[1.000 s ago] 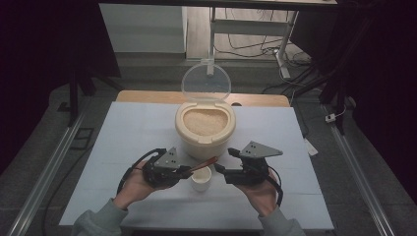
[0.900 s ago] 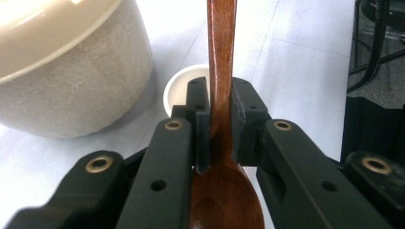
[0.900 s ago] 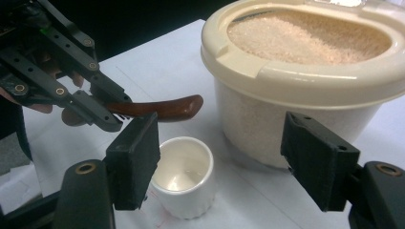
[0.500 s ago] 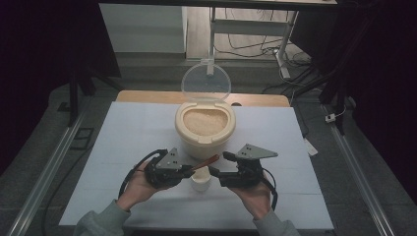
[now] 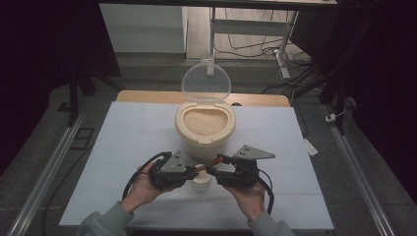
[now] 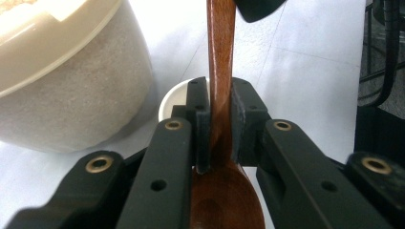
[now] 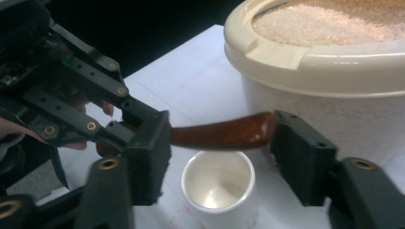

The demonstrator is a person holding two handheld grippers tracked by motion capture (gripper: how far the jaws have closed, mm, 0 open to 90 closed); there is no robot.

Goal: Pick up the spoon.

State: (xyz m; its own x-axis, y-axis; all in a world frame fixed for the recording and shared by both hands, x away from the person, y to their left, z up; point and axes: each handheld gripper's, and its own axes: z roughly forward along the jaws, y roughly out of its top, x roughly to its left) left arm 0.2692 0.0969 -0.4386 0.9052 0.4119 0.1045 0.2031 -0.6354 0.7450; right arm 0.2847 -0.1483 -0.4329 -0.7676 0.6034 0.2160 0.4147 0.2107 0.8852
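A brown wooden spoon (image 5: 214, 161) is held level over a small white cup (image 5: 200, 184), in front of the cream rice container (image 5: 205, 129). My left gripper (image 6: 220, 102) is shut on the spoon's neck (image 6: 221, 47), with the spoon's bowl close to the camera. In the right gripper view, my right gripper (image 7: 217, 140) stands open. The spoon's handle (image 7: 219, 134) crosses the gap between its jaws, and the handle's tip meets the right-hand jaw. The cup (image 7: 219, 186) sits just below and looks empty. In the high view the left gripper (image 5: 195, 169) and right gripper (image 5: 216, 164) face each other closely.
The container is full of rice (image 7: 334, 21), and its clear round lid (image 5: 206, 83) stands up open behind it. Everything rests on a white mat (image 5: 137, 128) over a wooden table. Cables trail from both grippers toward the near edge.
My right gripper has moved left toward the left one, and the spoon's handle now lies between its open jaws. The left gripper keeps its hold on the spoon.
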